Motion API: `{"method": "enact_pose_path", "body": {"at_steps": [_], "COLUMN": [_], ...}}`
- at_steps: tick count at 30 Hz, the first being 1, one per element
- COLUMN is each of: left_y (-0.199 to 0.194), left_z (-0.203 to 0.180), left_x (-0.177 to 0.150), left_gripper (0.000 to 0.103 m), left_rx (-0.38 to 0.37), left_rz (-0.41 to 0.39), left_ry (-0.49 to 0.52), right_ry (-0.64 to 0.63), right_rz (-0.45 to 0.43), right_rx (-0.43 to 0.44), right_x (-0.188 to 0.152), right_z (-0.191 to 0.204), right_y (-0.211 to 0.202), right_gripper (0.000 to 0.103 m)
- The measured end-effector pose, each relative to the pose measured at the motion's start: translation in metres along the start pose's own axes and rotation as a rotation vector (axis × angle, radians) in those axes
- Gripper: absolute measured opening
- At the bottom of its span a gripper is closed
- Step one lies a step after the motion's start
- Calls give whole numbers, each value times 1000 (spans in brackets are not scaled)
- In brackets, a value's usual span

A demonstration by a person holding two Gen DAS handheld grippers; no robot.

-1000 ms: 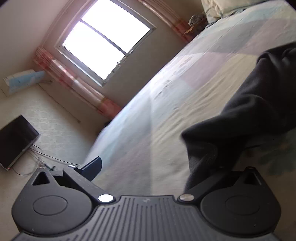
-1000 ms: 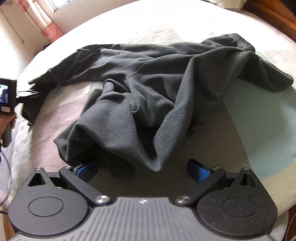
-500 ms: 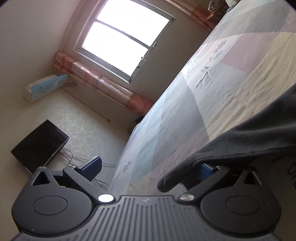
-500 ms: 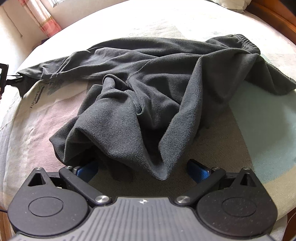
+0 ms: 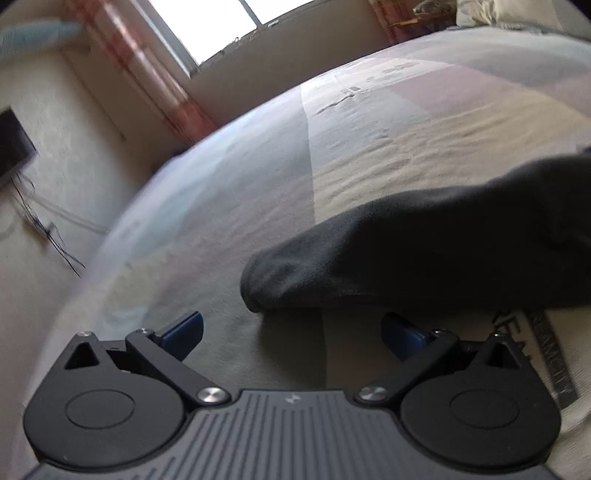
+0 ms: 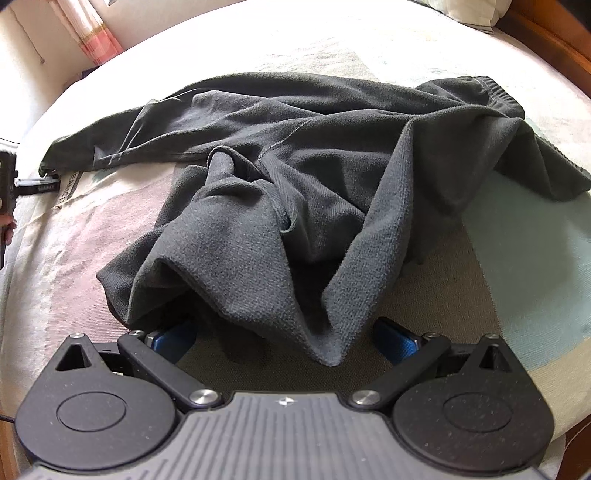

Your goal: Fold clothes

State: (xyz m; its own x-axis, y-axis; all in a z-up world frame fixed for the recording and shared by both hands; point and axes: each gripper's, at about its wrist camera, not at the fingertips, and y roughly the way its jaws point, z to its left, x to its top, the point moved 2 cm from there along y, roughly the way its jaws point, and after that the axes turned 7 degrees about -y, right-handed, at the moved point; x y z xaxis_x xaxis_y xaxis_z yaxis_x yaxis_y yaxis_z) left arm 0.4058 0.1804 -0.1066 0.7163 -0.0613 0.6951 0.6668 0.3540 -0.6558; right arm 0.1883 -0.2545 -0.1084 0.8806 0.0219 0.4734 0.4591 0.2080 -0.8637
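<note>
Dark grey fleece trousers lie crumpled on the bed, waistband at the far right, one leg stretched out to the left. That leg's end rests on the sheet just ahead of my left gripper, which is open and holds nothing. My right gripper is open too, low at the near edge of the heap. A hanging fold of the other leg droops between its blue fingertips without being clamped. The left gripper shows at the left edge of the right wrist view.
The bed carries a pastel patchwork sheet with pillows at its head. A window with pink curtains is beyond the bed's far side. A dark screen and cables lie on the floor. A wooden bed frame borders the right.
The long leg has been drawn out straight to the left and now lies flat. The left gripper has tipped down toward the bed, free of the leg end. The right gripper barely moved.
</note>
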Motion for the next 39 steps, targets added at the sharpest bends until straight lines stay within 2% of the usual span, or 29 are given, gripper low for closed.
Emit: {"method": "enact_pose_path", "body": {"at_steps": [2, 5, 6, 8, 9, 12, 14, 16, 24, 28, 31, 35, 39], "left_y": [-4, -13, -14, -14, -14, -16, -17, -14, 20, 35, 32, 18, 8], "left_z": [15, 30, 30, 24, 20, 5, -6, -13, -10, 2, 20, 46, 65], "left_x": [-2, -14, -19, -30, -33, -36, -35, -27, 0, 20, 44, 75, 76], "left_gripper": [102, 102, 102, 102, 102, 102, 102, 102, 102, 102, 102, 102, 102], "left_rx": [-149, -443, -499, -561, -564, -519, -481, -501, -675, -740, -724, -686, -603], "left_rz": [71, 175, 188, 187, 174, 108, 93, 72, -42, -98, -206, -309, -317], "left_ry": [-115, -276, -309, -350, -332, -204, -123, -100, -281, -445, -522, -530, -488], "right_ry": [0, -6, -11, -25, -33, -50, -50, -49, -62, -62, -63, -66, -71], "right_rz": [4, 7, 8, 8, 9, 13, 12, 11, 25, 31, 35, 38, 38], "right_rx": [-6, -13, -12, -9, -9, -11, -5, 0, -21, -37, -51, -64, -73], "right_x": [0, 1, 1, 3, 4, 5, 4, 3, 9, 13, 16, 17, 17], "right_z": [0, 2, 4, 8, 11, 18, 17, 17, 21, 22, 22, 23, 25], "right_y": [2, 3, 4, 7, 8, 9, 9, 8, 13, 16, 18, 20, 21], "right_gripper": [103, 103, 103, 103, 103, 103, 103, 103, 103, 103, 103, 103, 103]}}
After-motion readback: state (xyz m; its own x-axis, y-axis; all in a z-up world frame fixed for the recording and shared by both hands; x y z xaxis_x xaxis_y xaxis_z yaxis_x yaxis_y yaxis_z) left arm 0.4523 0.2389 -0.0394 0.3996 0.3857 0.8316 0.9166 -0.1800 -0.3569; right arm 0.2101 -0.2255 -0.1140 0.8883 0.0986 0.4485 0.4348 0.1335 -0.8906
